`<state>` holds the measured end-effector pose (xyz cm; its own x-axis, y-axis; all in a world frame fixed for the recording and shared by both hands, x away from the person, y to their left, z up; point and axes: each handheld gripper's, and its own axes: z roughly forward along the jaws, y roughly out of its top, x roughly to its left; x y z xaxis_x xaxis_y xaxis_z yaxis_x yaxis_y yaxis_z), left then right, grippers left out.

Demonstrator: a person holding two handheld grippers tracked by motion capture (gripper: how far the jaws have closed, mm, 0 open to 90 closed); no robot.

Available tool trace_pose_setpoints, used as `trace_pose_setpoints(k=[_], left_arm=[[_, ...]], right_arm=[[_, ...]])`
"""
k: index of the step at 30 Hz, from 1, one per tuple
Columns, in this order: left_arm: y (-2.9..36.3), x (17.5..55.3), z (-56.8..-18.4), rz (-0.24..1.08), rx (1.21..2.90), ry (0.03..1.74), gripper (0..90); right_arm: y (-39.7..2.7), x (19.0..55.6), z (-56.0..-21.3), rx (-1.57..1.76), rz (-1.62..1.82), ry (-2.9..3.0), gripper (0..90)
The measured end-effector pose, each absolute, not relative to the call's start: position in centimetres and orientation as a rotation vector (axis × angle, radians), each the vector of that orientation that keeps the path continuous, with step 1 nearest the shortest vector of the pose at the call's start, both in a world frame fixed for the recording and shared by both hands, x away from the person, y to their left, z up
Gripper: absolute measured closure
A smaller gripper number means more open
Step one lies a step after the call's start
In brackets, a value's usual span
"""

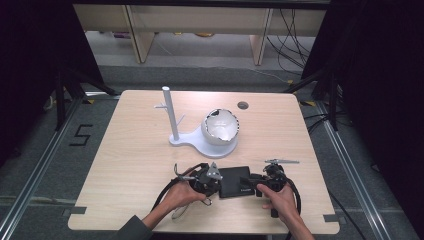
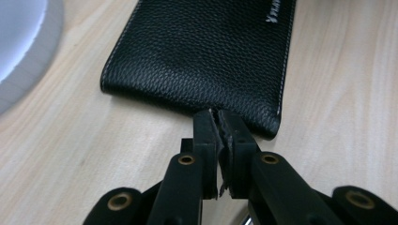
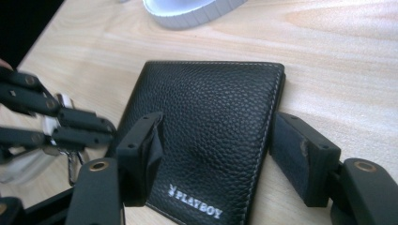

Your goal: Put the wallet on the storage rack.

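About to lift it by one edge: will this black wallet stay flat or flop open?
The wallet looks like soft grained leather, folded, so it will probably sag or hinge open. It seems thin and light. The left gripper pinches only its edge, so it may swing.

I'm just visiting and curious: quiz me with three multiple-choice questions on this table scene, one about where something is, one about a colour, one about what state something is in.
1. Where does the wallet lie?
A. between the two grippers
B. inside the white bowl
C. on the floor

2. What colour is the wallet?
A. red
B. black
C. white

3. How do the left gripper's jaws stand?
A. wide open above the table
B. shut on the wallet's edge
C. shut on the white stand's post

Answers:
1 A: the high view shows it on the table, with the left gripper at one side and the right gripper at the other.
2 B: it is black leather with pale stitching.
3 B: the left gripper view shows the jaw tips together at the wallet's rim.
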<state>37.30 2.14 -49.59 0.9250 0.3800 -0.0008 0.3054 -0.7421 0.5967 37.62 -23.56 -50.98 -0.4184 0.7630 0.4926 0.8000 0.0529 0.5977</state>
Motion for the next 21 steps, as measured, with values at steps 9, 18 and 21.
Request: trace_pose_setpoints(k=[9,18,21], left_arm=[[1.93,37.16,-49.77,0.161,2.462,0.484,85.1],[2.12,37.14,-49.72,0.171,2.476,0.482,84.0],[2.24,37.25,-49.7,0.167,2.478,0.485,82.1]], right_arm=[[-23.65,37.82,-51.2,-1.742,-1.341,-2.096,40.1],[-23.73,37.41,-51.69,-1.684,-1.403,-2.044,60.5],[-23.67,37.37,-51.03,-1.653,-1.429,-2.057,65.3]])
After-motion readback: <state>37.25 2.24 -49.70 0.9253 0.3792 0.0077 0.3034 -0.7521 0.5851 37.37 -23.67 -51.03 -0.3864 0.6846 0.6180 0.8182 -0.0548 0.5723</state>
